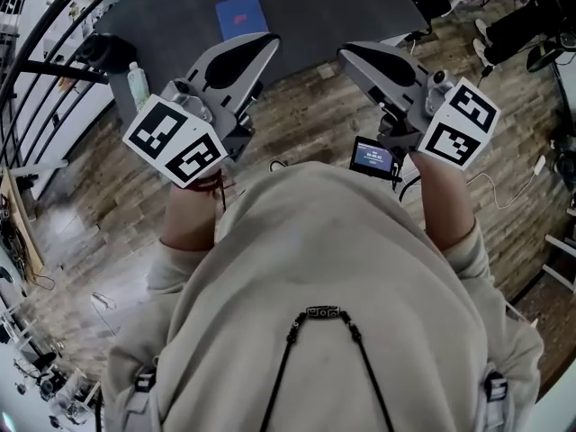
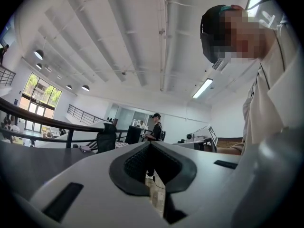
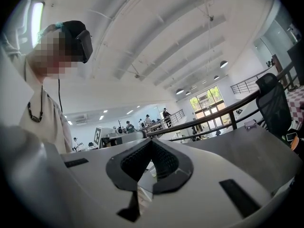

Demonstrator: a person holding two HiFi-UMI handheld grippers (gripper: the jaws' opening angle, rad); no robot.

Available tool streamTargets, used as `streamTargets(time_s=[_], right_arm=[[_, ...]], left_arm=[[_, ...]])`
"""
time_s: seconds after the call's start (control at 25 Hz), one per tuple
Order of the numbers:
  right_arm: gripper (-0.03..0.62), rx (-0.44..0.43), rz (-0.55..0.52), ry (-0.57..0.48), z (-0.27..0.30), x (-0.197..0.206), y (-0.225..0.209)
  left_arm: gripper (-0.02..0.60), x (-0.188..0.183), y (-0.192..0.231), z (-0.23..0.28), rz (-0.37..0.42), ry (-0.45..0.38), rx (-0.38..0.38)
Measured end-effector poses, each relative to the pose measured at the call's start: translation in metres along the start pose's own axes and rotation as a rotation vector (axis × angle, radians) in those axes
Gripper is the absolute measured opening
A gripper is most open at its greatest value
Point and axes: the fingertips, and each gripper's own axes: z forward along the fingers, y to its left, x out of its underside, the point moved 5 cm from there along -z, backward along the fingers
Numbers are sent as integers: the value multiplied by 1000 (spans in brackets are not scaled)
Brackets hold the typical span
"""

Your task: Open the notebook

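Note:
A blue notebook (image 1: 241, 14) lies shut on the dark grey table (image 1: 360, 3) at the top of the head view. Both grippers are held level in front of the person's chest, short of the table's near edge. My left gripper (image 1: 267, 40) has its tips just below the notebook, jaws together with nothing between them. My right gripper (image 1: 347, 54) is to the right of it, also shut and empty. In the left gripper view the left gripper (image 2: 151, 144) shows only the room beyond its closed tips. The right gripper (image 3: 152, 140) shows the same in its own view. The notebook appears in neither gripper view.
A clear bottle (image 1: 137, 83) stands at the table's left corner beside a black office chair (image 1: 105, 52). Black railings (image 1: 40, 34) run along the left. A small lit screen (image 1: 373, 157) hangs by the right wrist. Wooden floor (image 1: 306, 115) lies below the grippers.

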Motion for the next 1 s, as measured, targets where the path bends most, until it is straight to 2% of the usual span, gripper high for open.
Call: streamTargets(time_s=[0.12,0.24,0.4,0.52,0.84,1.0], right_arm=[[15,0,6,17,8,5,-3],[15,-23,8,58,28,15,10],[15,-63,9,109,75,27,27],[15,-85,10,130,97,24,25],[15,-127,-32,154,127,-6,-1],[16,-164,-12,177,153,-4,-8]], left_arm=[[0,4,1,1,4,6,15],[0,10,6,-22,-3,-2,27],[0,11,34,-77,-18,-24,-9],[0,14,48,-100,-27,-30,-36],[0,3,45,-117,-33,-89,-178],[0,0,57,-140,-83,-139,-250]])
